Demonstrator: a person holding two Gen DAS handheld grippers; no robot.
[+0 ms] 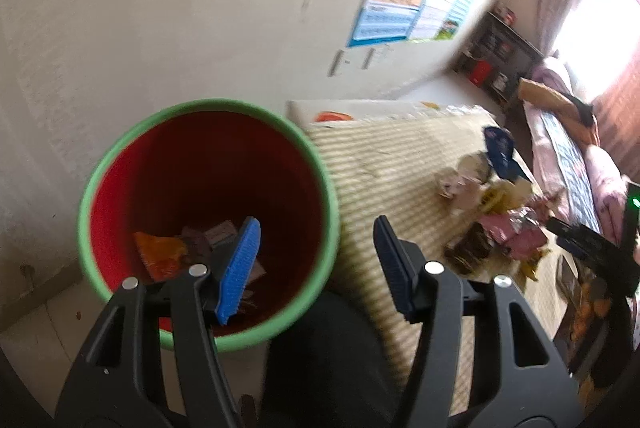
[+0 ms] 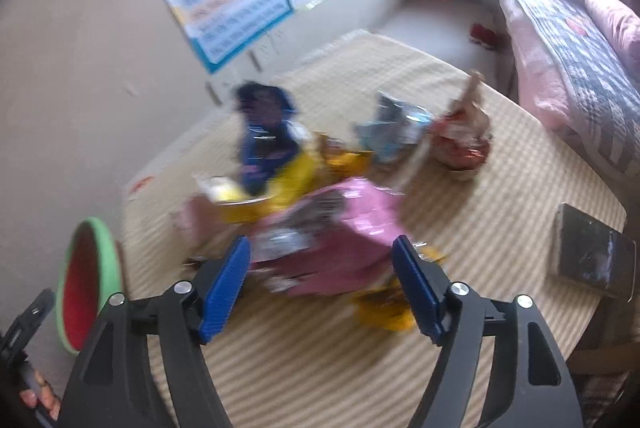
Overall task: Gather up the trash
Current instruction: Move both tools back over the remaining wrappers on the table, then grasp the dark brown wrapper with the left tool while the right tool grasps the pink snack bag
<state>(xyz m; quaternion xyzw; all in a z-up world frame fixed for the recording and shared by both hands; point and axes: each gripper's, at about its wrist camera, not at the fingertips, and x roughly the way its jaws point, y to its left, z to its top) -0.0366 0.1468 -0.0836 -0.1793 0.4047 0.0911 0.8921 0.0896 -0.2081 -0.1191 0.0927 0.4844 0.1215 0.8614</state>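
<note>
Hovering agape, the left tool [image 1: 316, 248] sits over the red bin [image 1: 208, 220] (wrappers inside); the right tool [image 2: 322, 284], also spread, faces the pink wrapper [image 2: 340, 228] heaped among others on the striped bench [image 2: 500, 187], a phone [image 2: 592, 256] nearby.

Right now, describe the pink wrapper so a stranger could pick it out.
Find the striped beige mat on the table. Among the heap of wrappers on it, the pink wrapper lies nearest the open right gripper. It is the only large pink one; its neighbours are yellow and dark blue.
</note>
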